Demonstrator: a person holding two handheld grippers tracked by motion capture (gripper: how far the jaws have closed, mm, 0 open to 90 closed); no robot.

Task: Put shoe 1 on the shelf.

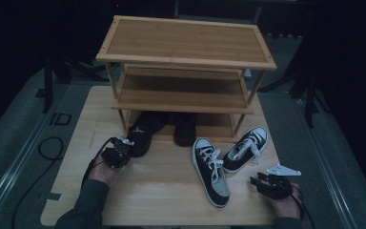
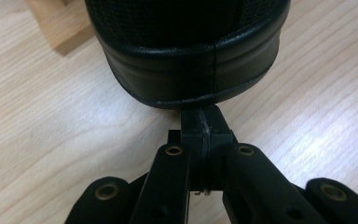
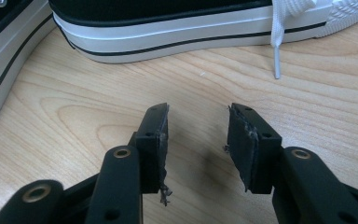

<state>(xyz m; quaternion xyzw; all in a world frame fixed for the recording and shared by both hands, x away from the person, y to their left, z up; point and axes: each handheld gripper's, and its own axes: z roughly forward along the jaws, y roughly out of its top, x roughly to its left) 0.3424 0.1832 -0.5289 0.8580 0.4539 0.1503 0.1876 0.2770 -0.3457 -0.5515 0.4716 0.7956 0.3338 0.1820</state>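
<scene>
A black shoe [image 1: 141,135] lies toe-in at the foot of the bamboo shoe rack [image 1: 186,44], with a second black shoe [image 1: 185,129] to its right. My left gripper [image 1: 125,144] is shut, and its tips touch the rounded heel of the black shoe [image 2: 186,60] with nothing between the jaws [image 2: 204,123]. Two black-and-white sneakers rest on the table: one [image 1: 212,171] points toward me, the other [image 1: 246,147] lies angled to its right. My right gripper [image 1: 257,182] stands open and empty just above the wood [image 3: 198,126], a short way from the sneaker's white sole [image 3: 168,32].
The rack has three tiers; its top and middle shelf [image 1: 181,93] are bare. A rack leg [image 2: 60,28] stands left of the shoe's heel. A loose white lace [image 3: 276,46] hangs ahead of the right gripper. Bare tabletop [image 1: 157,191] lies between my hands.
</scene>
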